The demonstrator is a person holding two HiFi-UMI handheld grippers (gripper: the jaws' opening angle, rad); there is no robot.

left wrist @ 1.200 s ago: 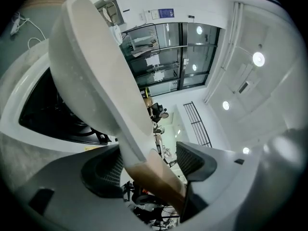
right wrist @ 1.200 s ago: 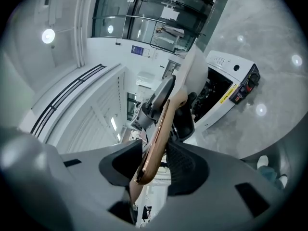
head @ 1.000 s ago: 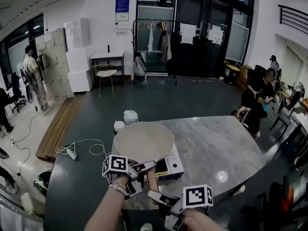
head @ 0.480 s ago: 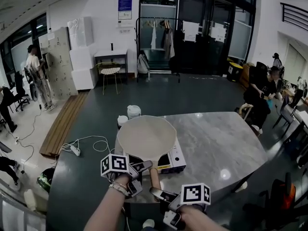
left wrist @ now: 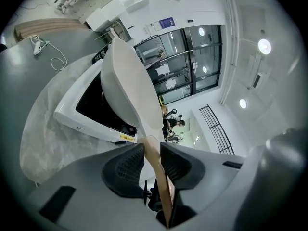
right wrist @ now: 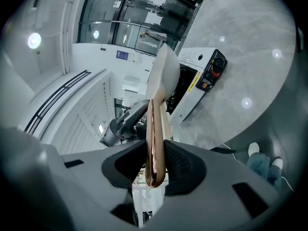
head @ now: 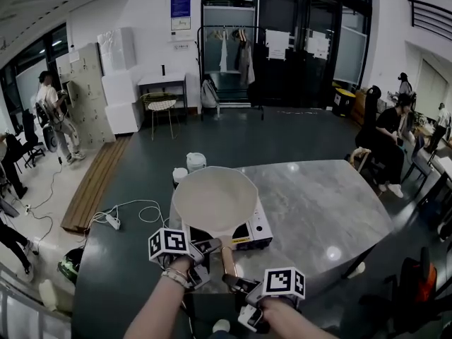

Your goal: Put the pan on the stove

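A wide cream pan [head: 215, 200] sits over the white induction stove [head: 258, 233] at the near-left corner of the grey marble table [head: 318, 203]. Its wooden handle [head: 227, 260] points back toward me. My left gripper [head: 208, 246] is on the handle close to the pan, jaws closing, with both pads against the wood [left wrist: 156, 167]. My right gripper [head: 236, 282] holds the handle's end, also closing, its pads pressing the thin handle [right wrist: 155, 143]. In the left gripper view the pan [left wrist: 127, 88] rises over the stove's black top [left wrist: 82, 112]. The stove's knob [right wrist: 216, 66] faces the right gripper.
Two white containers [head: 192, 162] stand just behind the pan at the table's far-left edge. A white cable and power strip [head: 113, 221] lie on the floor to the left. People sit at the far right [head: 388, 129]; another person stands at the far left [head: 53, 108].
The left jaws have drawn in from wide open onto the handle. The right gripper has crept slightly left along the handle's end. The pan has stayed over the stove.
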